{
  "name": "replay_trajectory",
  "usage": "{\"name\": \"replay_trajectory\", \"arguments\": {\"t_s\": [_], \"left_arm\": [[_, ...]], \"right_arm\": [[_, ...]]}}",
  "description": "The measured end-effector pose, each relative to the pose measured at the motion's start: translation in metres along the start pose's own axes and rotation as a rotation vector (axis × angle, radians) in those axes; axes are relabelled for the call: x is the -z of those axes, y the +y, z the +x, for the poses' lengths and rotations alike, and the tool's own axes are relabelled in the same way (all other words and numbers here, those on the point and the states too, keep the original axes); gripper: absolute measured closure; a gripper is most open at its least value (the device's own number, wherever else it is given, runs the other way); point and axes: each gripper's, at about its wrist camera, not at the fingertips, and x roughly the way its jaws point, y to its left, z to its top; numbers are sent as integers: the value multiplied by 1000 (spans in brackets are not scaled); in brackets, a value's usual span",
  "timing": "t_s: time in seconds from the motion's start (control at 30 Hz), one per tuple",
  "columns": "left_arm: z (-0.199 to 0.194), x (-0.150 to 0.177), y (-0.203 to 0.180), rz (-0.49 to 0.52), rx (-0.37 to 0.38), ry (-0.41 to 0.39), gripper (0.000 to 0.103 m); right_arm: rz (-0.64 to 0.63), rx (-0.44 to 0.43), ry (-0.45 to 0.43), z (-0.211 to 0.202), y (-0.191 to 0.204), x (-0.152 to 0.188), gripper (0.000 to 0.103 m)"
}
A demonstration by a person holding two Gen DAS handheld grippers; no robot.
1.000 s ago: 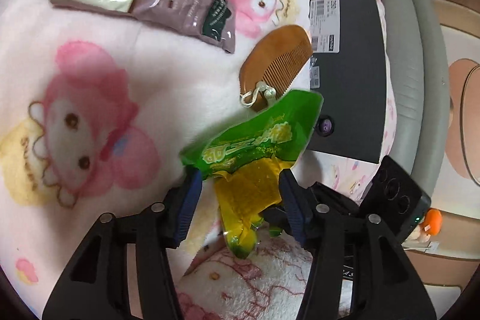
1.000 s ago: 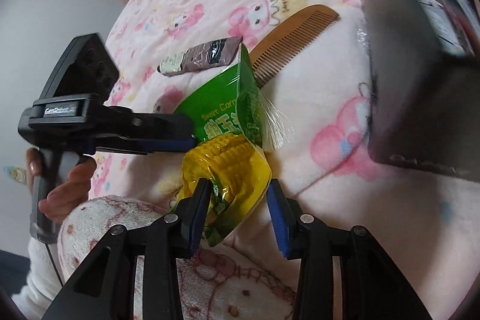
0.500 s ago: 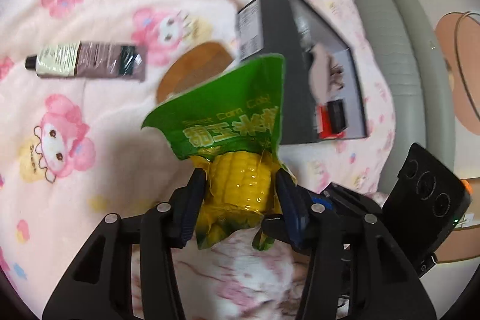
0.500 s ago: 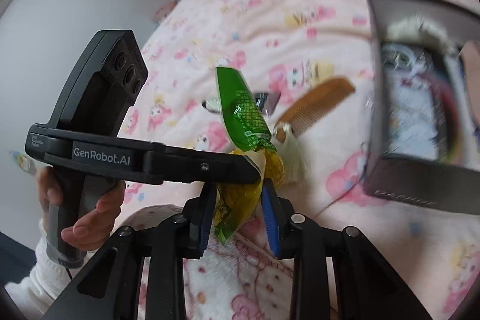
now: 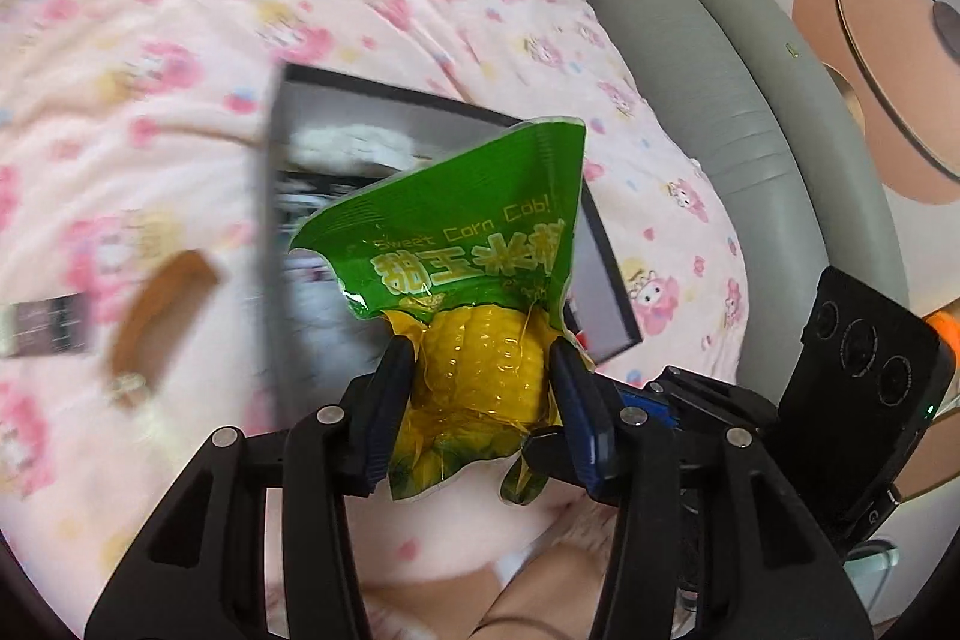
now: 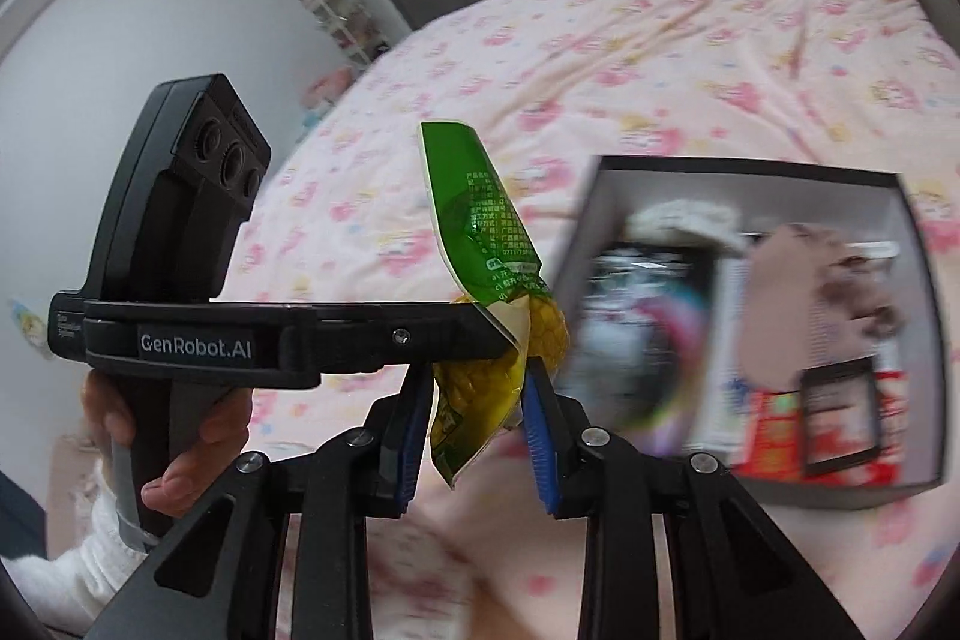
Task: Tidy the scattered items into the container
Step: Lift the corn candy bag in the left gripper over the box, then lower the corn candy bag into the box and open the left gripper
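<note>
Two claws share one load: a vacuum-packed sweet corn cob packet point(image 5: 480, 304).

In the left wrist view, the left claw point(image 5: 483, 400) is clamped across the yellow cob, one blue pad on each side of it, with the green header of the packet standing up in front. The packet hangs in the air above the pink cartoon bed cover point(image 5: 180, 40), partly in front of the open dark box point(image 5: 276, 196), which already holds things too blurred to name. A wooden comb point(image 5: 162, 316) and a tube point(image 5: 45, 325) lie on the cover to the left of the box.

In the right wrist view, the right claw point(image 6: 480, 418) grips the lower end of the same packet point(image 6: 474, 232) edge-on, while the left claw's black body reaches in from the left, held by a hand point(image 6: 174, 436).

The cob looks firm and fairly weighty, so the pads belong on it. The film is glossy and probably slippery, and the flat green header is floppy, a poor place to hold.
</note>
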Motion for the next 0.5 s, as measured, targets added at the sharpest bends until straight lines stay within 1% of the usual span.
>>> {"name": "replay_trajectory", "arguments": {"t_s": [0.07, 0.1, 0.13, 0.17, 0.2, 0.23, 0.3, 0.33, 0.4, 0.5], "left_arm": [[38, -13, 1, -27, 24, 60, 55], [48, -16, 1, -26, 21, 76, 55], [62, -19, 0, -21, 2, 94, 55], [73, -19, -1, -5, -33, 99, 56], [79, -17, -3, 17, -62, 87, 56], [82, -12, -5, 42, -88, 54, 59], [84, -7, -6, 53, -104, 18, 59], [81, -7, -6, 53, -94, 14, 59], [73, -5, -4, 68, -63, -11, 59], [71, -5, 8, 64, -59, -33, 58]], "right_arm": [[31, 28, 15, 2, -31, -3, 77], [54, 35, 25, 3, -45, -3, 77], [93, 38, 32, 7, -63, -1, 77], [122, 32, 34, 11, -75, 0, 77], [154, 22, 41, 14, -88, 3, 77], [187, 10, 53, 20, -100, 8, 77], [294, -43, 90, 30, -122, 16, 75], [319, -53, 108, 32, -129, 17, 75], [306, -44, 117, 30, -126, 15, 75], [308, -17, 105, 21, -121, 13, 75]]}}
